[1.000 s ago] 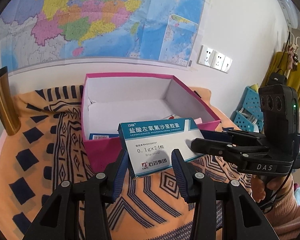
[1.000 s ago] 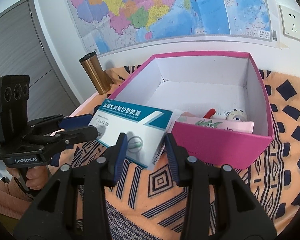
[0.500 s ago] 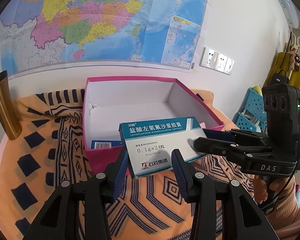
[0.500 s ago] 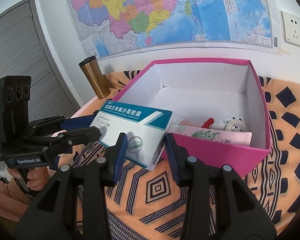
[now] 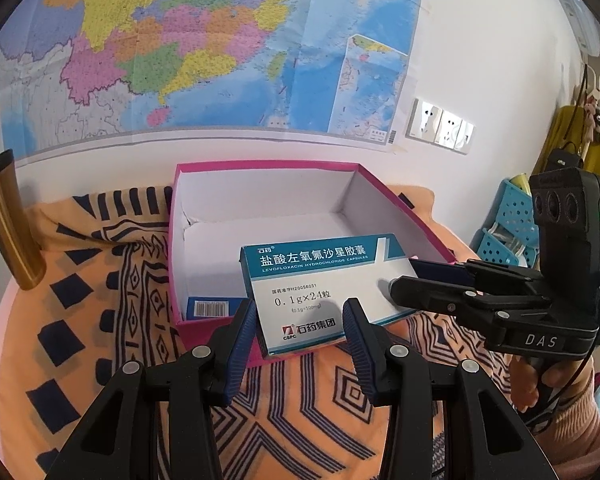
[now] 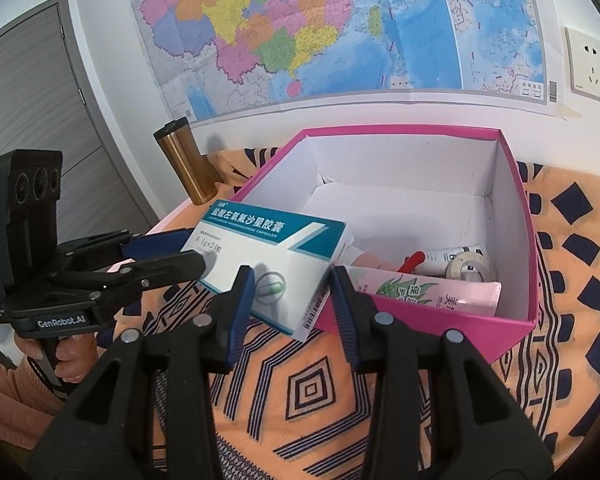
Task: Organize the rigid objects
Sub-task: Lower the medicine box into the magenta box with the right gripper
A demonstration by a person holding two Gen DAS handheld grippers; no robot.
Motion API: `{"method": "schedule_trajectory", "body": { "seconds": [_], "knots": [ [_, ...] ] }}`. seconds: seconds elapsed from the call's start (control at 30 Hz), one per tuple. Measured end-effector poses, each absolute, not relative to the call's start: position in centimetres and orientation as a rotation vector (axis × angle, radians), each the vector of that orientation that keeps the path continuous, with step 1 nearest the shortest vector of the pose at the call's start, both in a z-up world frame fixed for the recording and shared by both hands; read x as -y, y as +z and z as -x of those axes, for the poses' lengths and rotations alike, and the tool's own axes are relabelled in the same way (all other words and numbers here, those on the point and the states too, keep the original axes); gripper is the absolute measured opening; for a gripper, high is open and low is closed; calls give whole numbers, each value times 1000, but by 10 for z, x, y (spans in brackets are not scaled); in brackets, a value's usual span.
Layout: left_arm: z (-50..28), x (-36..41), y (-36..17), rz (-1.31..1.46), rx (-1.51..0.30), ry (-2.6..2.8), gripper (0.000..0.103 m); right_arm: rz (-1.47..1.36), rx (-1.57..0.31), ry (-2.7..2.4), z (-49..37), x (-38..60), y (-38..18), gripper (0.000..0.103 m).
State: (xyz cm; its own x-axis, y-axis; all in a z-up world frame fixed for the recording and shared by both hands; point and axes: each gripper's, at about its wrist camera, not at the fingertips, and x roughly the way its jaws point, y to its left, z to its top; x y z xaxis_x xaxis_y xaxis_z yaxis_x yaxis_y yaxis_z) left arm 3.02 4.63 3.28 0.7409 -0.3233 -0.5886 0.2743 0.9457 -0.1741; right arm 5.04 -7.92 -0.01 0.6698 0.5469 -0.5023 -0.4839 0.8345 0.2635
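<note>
A white and teal medicine box [image 5: 320, 292] hangs tilted over the near wall of an open pink box [image 5: 260, 166]. My left gripper [image 5: 300, 320] is shut on its near end. My right gripper [image 5: 404, 276] comes in from the right and is shut on the far right corner. In the right wrist view the medicine box [image 6: 268, 252] sits between the pads of my right gripper [image 6: 292, 284], while my left gripper [image 6: 194, 248] pinches its left end. The pink box [image 6: 400, 132] holds a pink pack [image 6: 428, 292], a tape roll [image 6: 470, 266], a white tube [image 6: 448, 256] and a red-handled item [image 6: 414, 258].
A small blue carton [image 5: 212, 308] lies in the pink box's near left corner. A gold thermos [image 5: 8, 220] stands at the table's left edge on the orange patterned cloth [image 5: 100, 320]. A wall with a map is close behind. Blue baskets [image 5: 508, 224] stand to the right.
Both grippers have risen slightly with the medicine box between them, so more of the pink box's inside shows. Both grips are unchanged.
</note>
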Motion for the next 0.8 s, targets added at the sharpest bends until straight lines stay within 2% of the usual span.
{"method": "schedule_trajectory", "body": {
  "seconds": [0.8],
  "knots": [
    [-57,-48,28,81,-672,-283,44,-116,-621,566,-76,76,-1,42]
  ]
}}
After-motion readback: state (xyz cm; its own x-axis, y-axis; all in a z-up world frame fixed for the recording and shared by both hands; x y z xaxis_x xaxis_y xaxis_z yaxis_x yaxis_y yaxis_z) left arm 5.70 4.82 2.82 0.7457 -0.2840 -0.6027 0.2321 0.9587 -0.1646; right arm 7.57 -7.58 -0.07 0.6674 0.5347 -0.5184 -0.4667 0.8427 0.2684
